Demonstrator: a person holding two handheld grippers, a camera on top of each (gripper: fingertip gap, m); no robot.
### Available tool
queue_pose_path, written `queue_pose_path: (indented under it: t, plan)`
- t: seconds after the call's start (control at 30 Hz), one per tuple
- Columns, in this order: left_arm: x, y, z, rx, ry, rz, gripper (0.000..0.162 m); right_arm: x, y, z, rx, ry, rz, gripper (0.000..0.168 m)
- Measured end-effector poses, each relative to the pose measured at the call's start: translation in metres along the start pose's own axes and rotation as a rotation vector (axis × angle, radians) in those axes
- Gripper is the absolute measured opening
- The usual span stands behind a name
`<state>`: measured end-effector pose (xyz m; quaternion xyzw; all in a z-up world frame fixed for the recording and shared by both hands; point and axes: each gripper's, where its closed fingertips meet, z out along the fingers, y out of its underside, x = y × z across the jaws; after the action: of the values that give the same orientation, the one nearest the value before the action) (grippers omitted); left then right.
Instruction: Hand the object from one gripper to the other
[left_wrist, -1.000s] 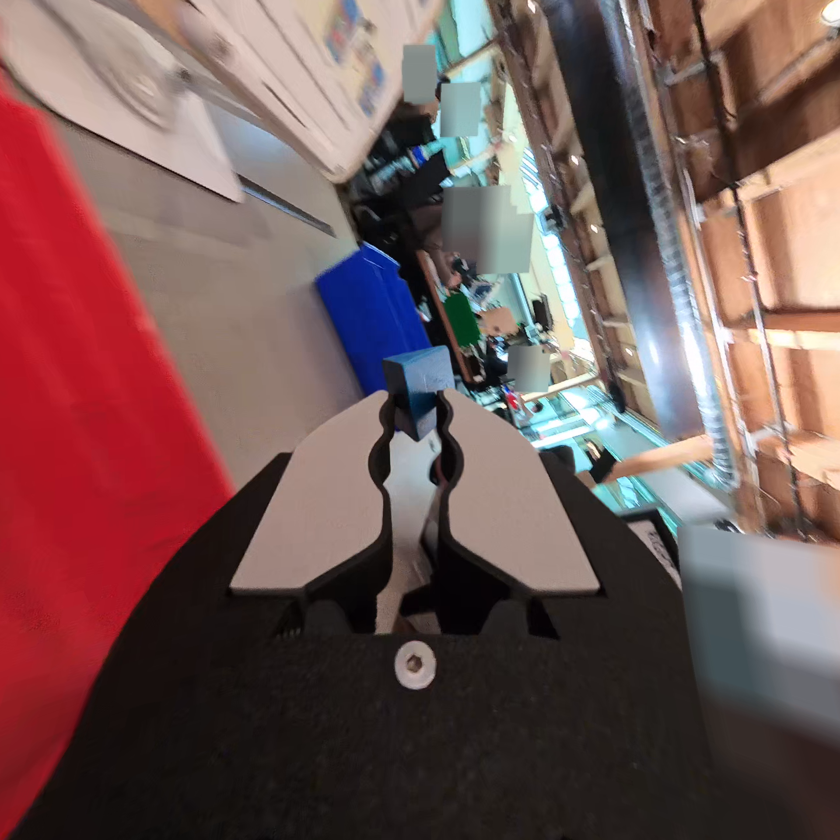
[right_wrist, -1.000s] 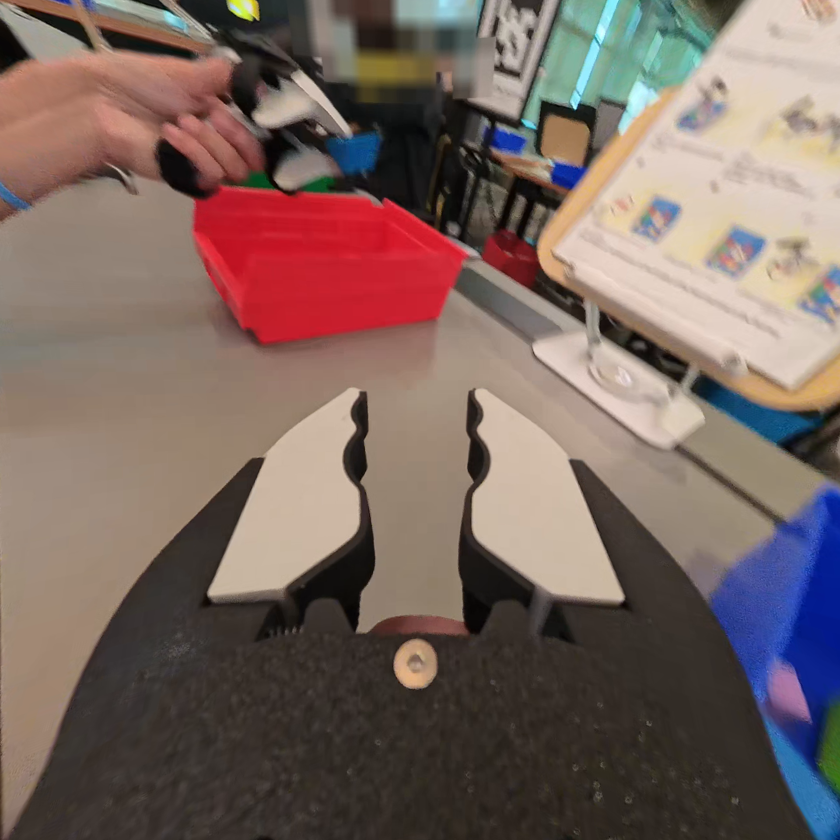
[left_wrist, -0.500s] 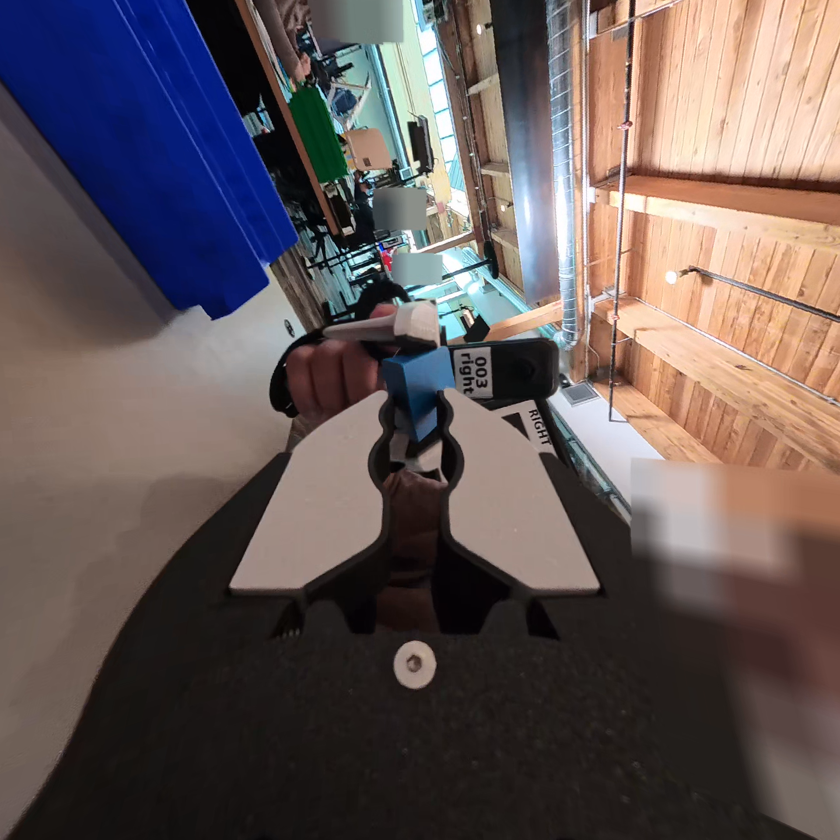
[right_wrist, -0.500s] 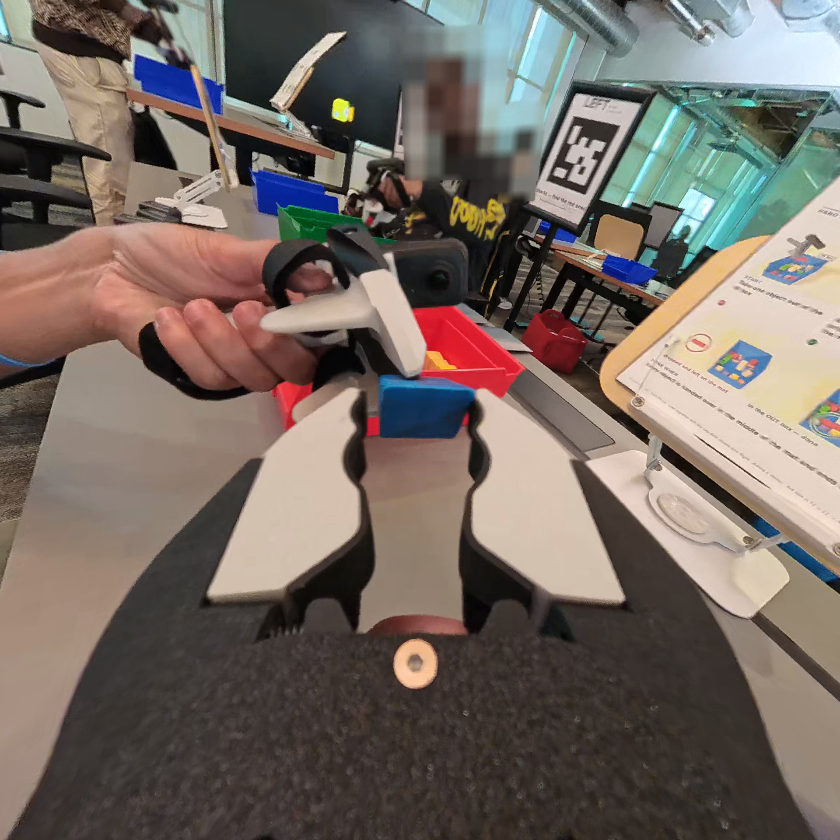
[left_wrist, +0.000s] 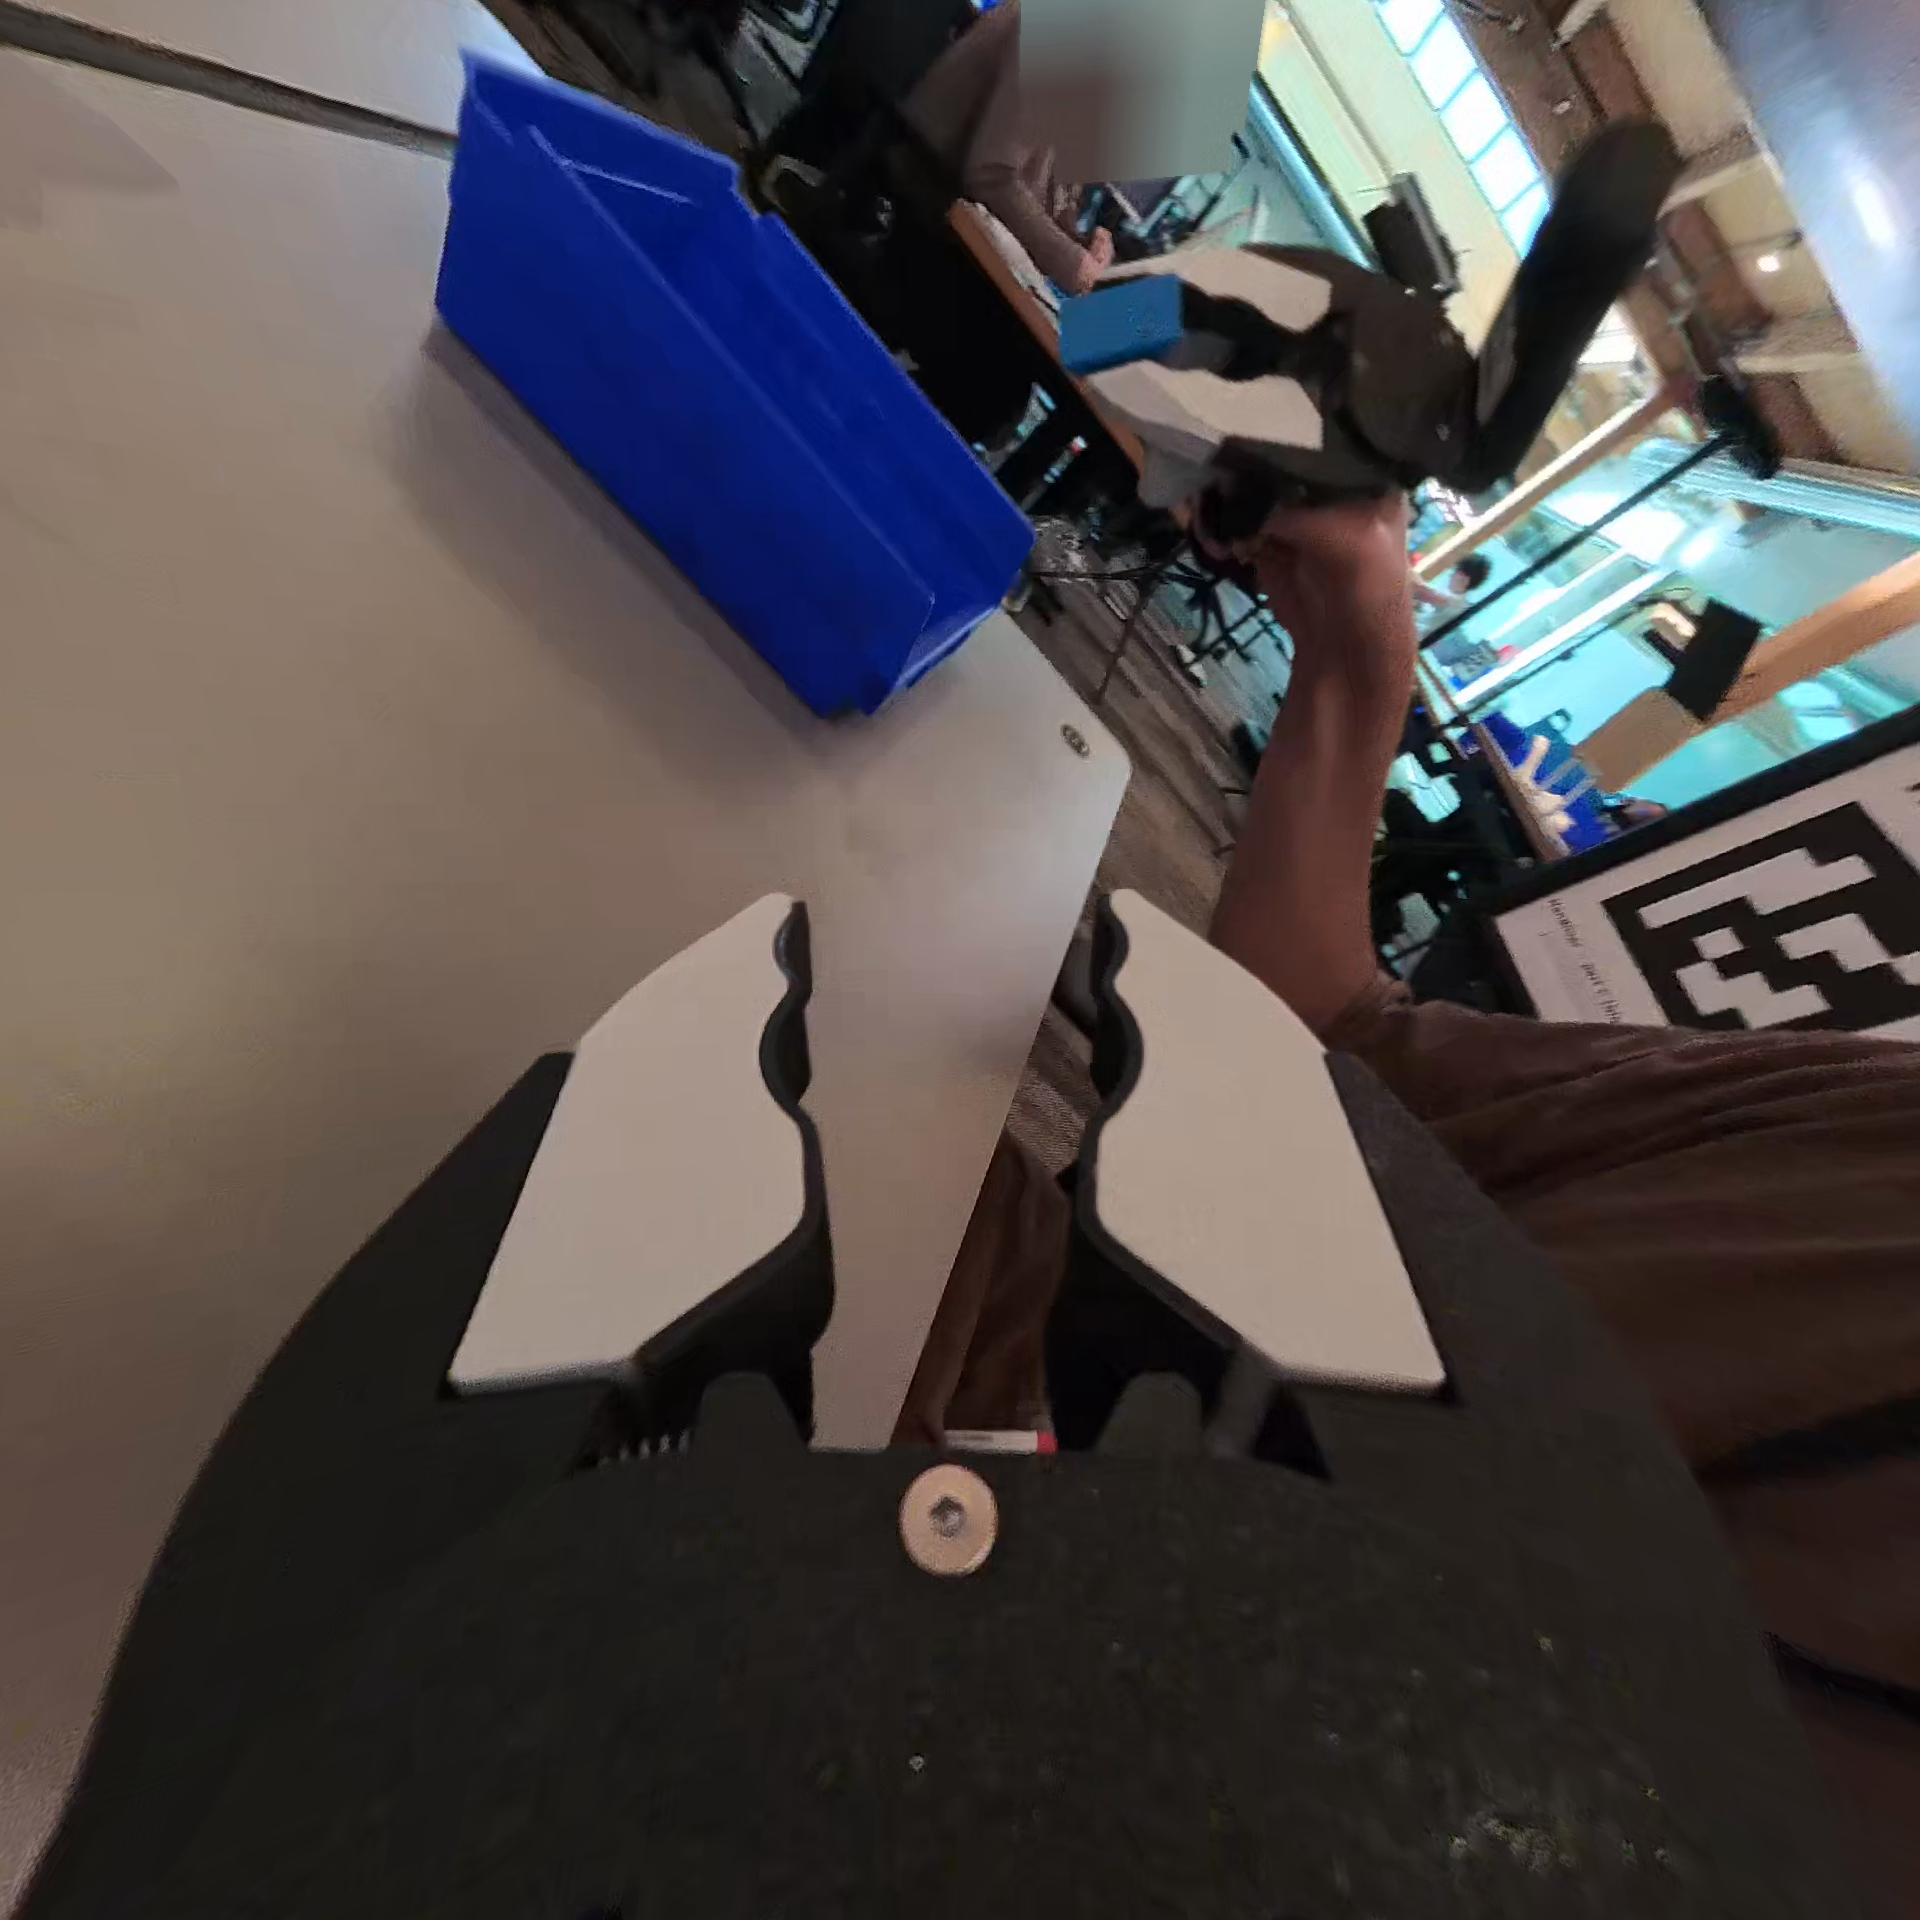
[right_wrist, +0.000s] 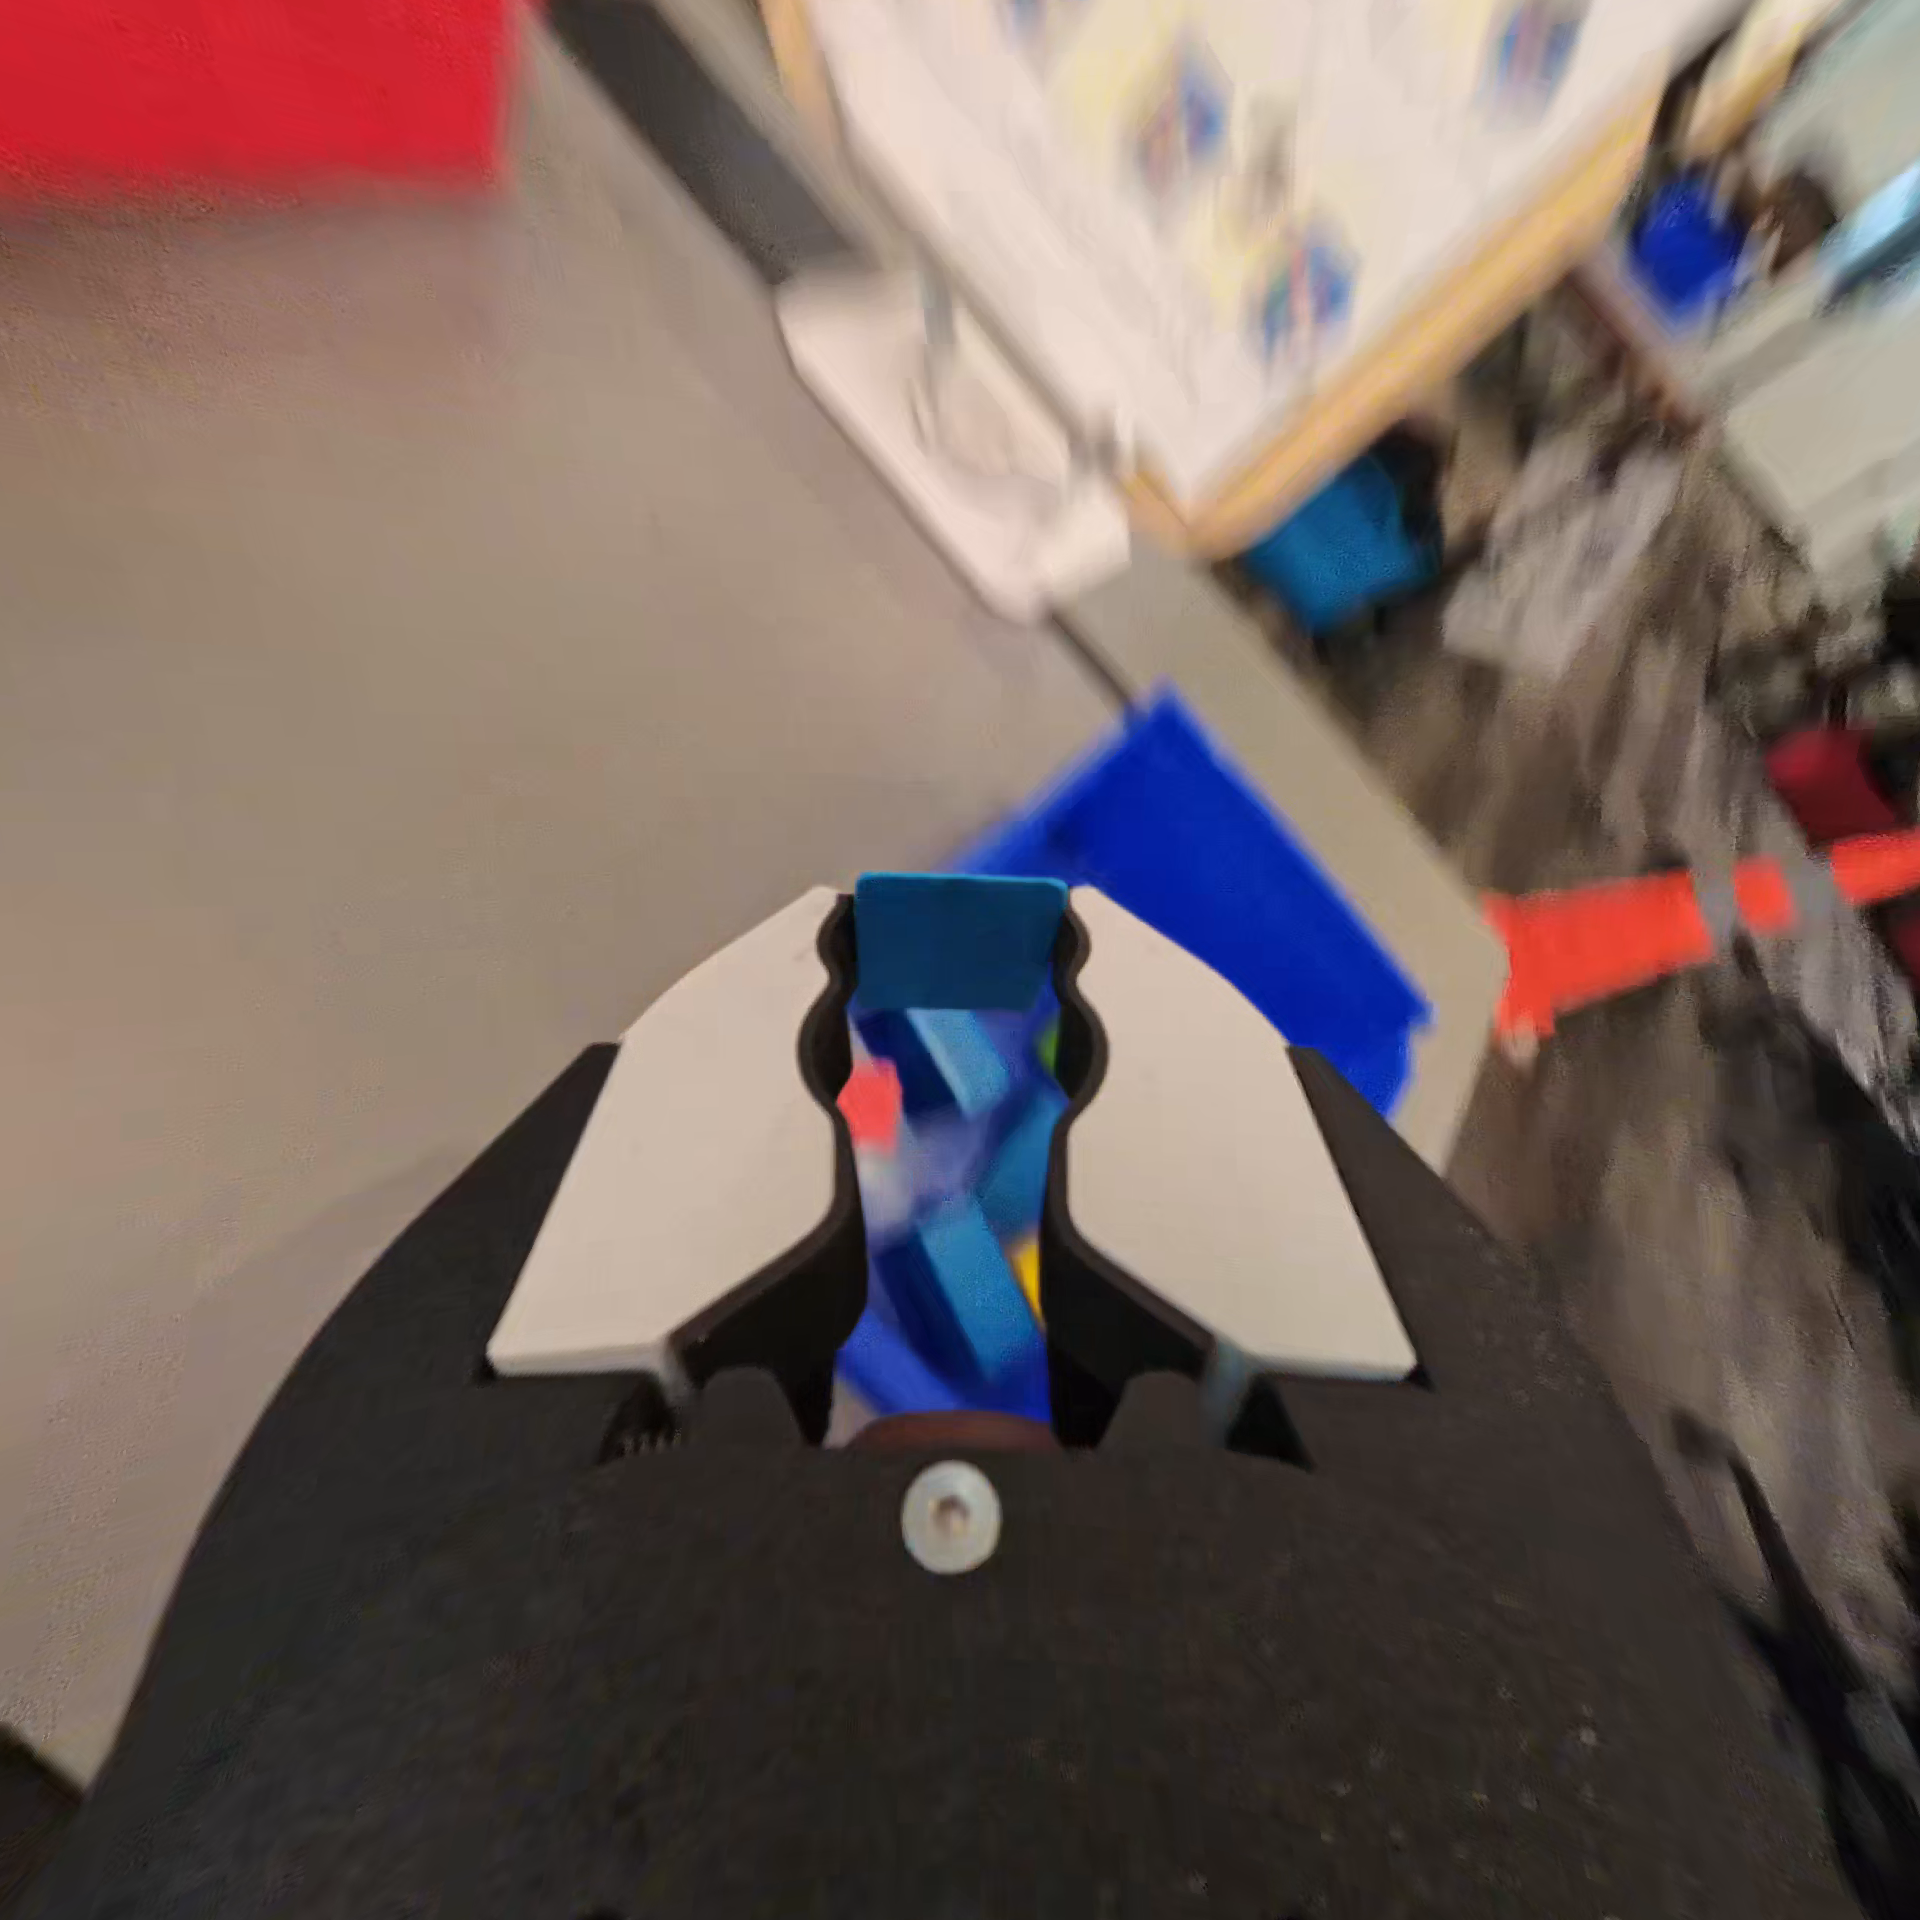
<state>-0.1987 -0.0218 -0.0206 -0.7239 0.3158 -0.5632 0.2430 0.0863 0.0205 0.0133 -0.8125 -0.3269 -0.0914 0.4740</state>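
Note:
A blue block sits clamped between the fingertips of my right gripper, which is shut on it above a blue bin. In the left wrist view the same block shows in the right gripper, held high by a hand above and right of the blue bin. My left gripper is open and empty, low over the grey table near its corner.
The blue bin holds several loose blocks. A red bin stands at the far left of the table. An instruction board on a white stand is behind. A marker board stands off the table's edge.
The block passed from my left gripper to my right. The left gripper opened and drew back low over the table. The right gripper shut on the block and swung over the blue bin.

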Motion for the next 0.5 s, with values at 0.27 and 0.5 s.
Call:
queue_pose_path:
  t: [0.27,0.5]
  plan:
    - [-0.027,0.092,0.009,0.062,-0.109,-0.006,0.047,-0.005,0.145,0.075,-0.464,-0.2,0.203,0.036]
    - [-0.033,0.099,0.014,0.02,-0.099,0.051,0.045,-0.021,0.166,0.093,-0.541,-0.274,0.186,0.036]
